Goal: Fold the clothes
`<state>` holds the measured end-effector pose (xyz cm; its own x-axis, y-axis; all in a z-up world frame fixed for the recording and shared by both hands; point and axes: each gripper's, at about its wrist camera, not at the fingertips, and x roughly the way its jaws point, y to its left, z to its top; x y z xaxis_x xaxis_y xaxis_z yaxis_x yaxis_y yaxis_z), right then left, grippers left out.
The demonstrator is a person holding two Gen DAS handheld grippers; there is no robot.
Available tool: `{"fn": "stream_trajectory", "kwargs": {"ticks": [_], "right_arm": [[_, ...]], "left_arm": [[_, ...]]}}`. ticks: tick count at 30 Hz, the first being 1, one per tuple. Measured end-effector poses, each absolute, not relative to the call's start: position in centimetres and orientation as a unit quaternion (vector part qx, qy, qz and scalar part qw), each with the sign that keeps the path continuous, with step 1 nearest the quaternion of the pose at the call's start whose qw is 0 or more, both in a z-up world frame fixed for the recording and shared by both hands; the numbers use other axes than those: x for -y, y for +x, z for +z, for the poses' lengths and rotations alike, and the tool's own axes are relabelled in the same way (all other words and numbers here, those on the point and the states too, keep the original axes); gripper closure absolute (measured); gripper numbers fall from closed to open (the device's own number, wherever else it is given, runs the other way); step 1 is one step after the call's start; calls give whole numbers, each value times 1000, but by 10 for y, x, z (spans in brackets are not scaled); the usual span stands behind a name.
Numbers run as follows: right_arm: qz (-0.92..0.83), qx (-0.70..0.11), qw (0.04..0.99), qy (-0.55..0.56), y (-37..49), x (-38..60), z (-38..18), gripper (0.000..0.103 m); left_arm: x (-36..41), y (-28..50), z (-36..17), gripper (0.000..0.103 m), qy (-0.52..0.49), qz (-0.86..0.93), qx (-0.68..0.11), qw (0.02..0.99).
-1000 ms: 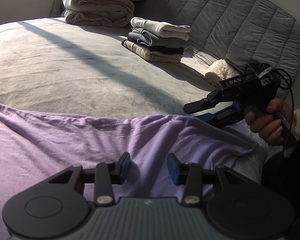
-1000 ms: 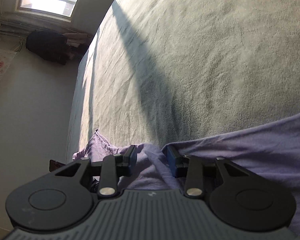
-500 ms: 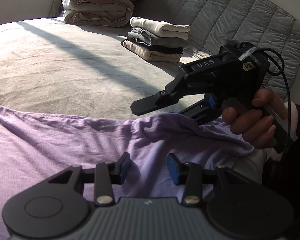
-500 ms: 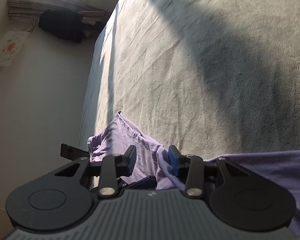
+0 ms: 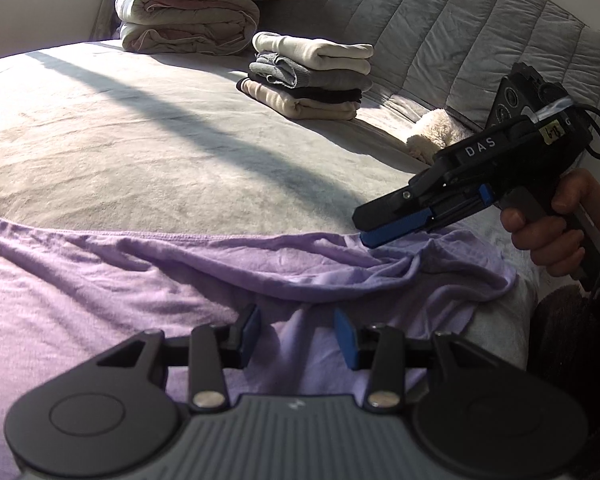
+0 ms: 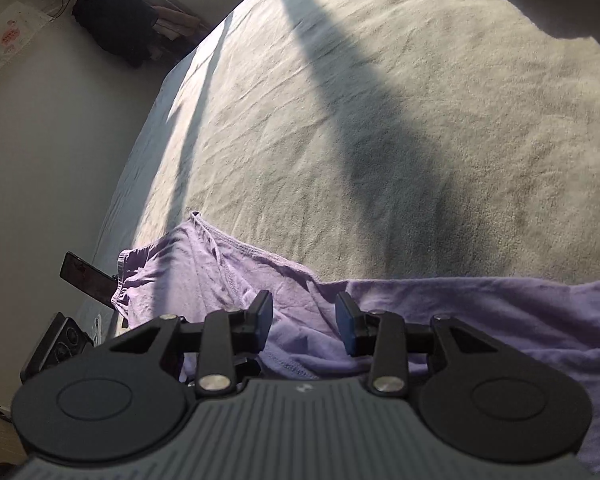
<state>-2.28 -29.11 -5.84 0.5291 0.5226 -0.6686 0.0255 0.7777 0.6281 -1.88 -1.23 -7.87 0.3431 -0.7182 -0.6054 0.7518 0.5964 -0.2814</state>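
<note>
A lilac garment (image 5: pixel 100 280) lies spread along the near edge of the grey bed (image 5: pixel 140 140), rumpled into a long ridge toward its right end. My left gripper (image 5: pixel 298 332) hovers just over the garment, open, with only cloth showing beneath the gap. A hand holds my right gripper (image 5: pixel 366 226) at the right, its tips down at the garment's far hem. In the right wrist view that gripper (image 6: pixel 304 314) stands open above the lilac cloth (image 6: pixel 480 312), and neither pad presses on it.
A stack of folded clothes (image 5: pixel 312 76) and rolled quilts (image 5: pixel 188 16) sit at the back by the grey padded headboard (image 5: pixel 460 32). A fluffy cream item (image 5: pixel 436 136) lies at the right. Dark clothing (image 6: pixel 116 28) hangs beyond the bed under the window.
My right gripper swung up and left over the garment, then came back right to its far hem, rolling as it went. The cloth's right end was pulled into a ridge. The left gripper stayed put.
</note>
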Motion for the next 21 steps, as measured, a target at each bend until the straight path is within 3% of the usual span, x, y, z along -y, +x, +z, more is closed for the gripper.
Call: {"fn": "stream_trajectory", "kwargs": {"ticks": [10, 19, 20, 21], "right_arm": [[-50, -429, 900, 54, -63, 348, -41, 62], [-89, -429, 895, 77, -86, 381, -58, 57], [-88, -427, 898, 61, -87, 376, -61, 61], [-83, -425, 900, 39, -88, 369, -63, 80]], "left_arm": [[13, -18, -79, 60, 24, -449, -356, 819], [14, -18, -79, 59, 23, -450, -355, 819], [14, -17, -79, 59, 20, -449, -355, 819], [13, -17, -79, 59, 15, -450, -355, 820]]}}
